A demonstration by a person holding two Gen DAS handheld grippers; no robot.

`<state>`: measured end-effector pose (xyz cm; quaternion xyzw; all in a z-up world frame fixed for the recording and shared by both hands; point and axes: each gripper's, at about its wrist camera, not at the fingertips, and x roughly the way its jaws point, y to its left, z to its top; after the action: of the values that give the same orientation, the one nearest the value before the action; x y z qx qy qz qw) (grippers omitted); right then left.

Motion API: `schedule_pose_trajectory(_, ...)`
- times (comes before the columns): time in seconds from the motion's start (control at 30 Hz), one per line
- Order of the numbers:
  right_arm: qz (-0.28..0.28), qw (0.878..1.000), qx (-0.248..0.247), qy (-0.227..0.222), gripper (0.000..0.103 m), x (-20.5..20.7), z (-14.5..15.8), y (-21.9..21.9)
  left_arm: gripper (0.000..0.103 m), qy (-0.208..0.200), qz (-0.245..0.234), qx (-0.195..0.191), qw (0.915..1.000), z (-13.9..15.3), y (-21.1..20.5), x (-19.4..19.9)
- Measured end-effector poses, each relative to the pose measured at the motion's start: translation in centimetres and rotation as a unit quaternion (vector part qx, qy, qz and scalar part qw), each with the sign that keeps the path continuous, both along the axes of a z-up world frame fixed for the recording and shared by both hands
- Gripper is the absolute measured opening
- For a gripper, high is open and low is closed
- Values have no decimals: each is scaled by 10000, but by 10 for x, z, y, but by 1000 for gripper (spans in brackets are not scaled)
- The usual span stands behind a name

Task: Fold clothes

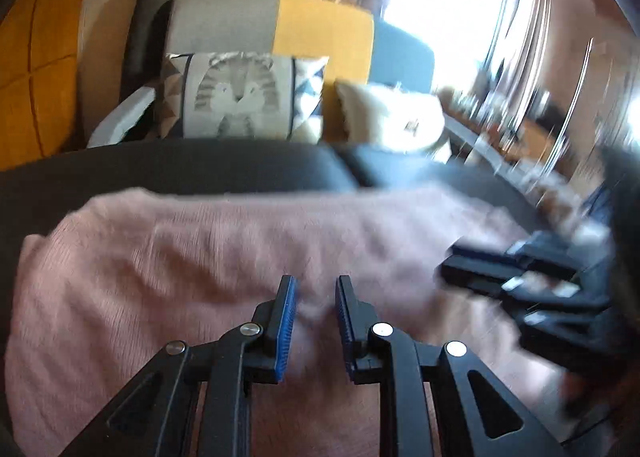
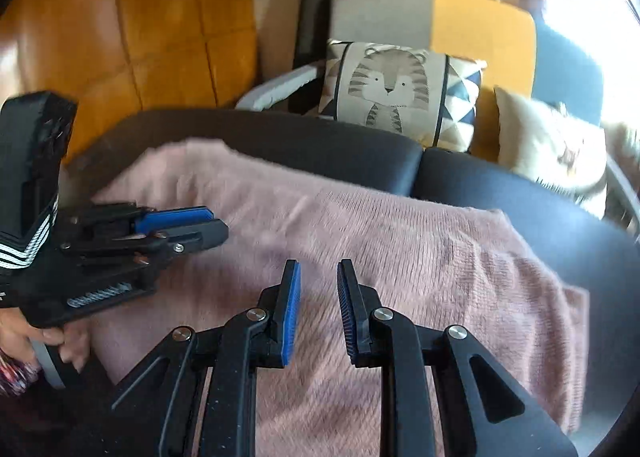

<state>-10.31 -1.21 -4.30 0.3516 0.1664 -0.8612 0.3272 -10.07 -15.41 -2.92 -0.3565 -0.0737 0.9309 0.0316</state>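
Both tongs, left (image 1: 316,289) and right (image 2: 319,273), hover parted and empty over the pink sweater (image 2: 400,241) at lower centre.

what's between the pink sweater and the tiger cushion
In the right wrist view, only a bare strip of the dark sofa seat lies between the pink sweater and the tiger cushion.

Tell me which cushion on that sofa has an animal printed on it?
The grey tiger-print cushion, propped upright at the sofa's left end. The fluffy cream cushion to its right appears mostly plain.
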Motion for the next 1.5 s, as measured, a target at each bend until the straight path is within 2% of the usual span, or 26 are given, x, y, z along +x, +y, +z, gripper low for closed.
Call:
schedule_pose_trajectory(0.07, -100, 9997, 210, 11, 21, 0, -15, 8, 22, 24, 25, 34, 10000, -4, -5, 5)
schedule_pose_trajectory(0.13, -163, 9998, 120, -65, 21, -2, -23, 17, 23, -33, 49, 220, 9997, -4, -10, 3)
schedule_pose_trajectory(0.27, -204, 9986, -176, -459, 23, -10, -19, 24, 23, -128, 40, 415, 9990, -1, -16, 0)
schedule_pose_trajectory(0.4, -330, 9945, -908, -407, 24, -27, 13, 47, 23, -181, 494, 413, 9978, 4, -55, -16)
schedule_pose_trajectory(0.47, -741, 9931, -849, -313, 28, -53, 19, 55, 23, -208, 721, 412, 9963, 6, -74, -24)
schedule_pose_trajectory(0.6, -1271, 9871, -751, -612, 28, -97, 5, 72, 23, -279, 1194, 408, 9916, 10, -114, -41)
schedule_pose_trajectory(0.73, -1791, 9784, -624, -824, 28, -130, -11, 91, 23, -529, 1864, 387, 9803, -14, -166, -48)
schedule_pose_trajectory(0.77, -1922, 9759, -583, -848, 28, -136, -16, 96, 23, -463, 1869, 589, 9795, -19, -174, -43)
schedule_pose_trajectory(0.87, -2266, 9636, -961, -1047, 27, -146, -22, 119, 23, -321, 1927, 1065, 9749, -27, -191, -31)
schedule_pose_trajectory(0.93, -2269, 9644, -890, -1029, 28, -147, -22, 117, 22, -274, 1960, 1236, 9724, -29, -196, -27)
schedule_pose_trajectory(1.03, -2218, 9682, -670, -948, 28, -146, -20, 111, 22, -306, 1960, 1151, 9733, -30, -193, -24)
schedule_pose_trajectory(1.13, -2273, 9657, -770, -989, 29, -144, -16, 111, 22, -337, 1970, 1176, 9727, -29, -191, -27)
schedule_pose_trajectory(1.2, -2195, 9684, -850, -819, 31, -133, -3, 106, 22, -372, 1974, 1126, 9731, -21, -188, -29)
schedule_pose_trajectory(1.3, -1710, 9780, -1049, -572, 31, -106, 15, 87, 22, -191, 2007, 1021, 9741, -4, -170, -18)
schedule_pose_trajectory(1.5, -657, 9937, -818, -387, 31, -56, 19, 20, 23, 317, 1299, 1225, 9834, 20, -97, -3)
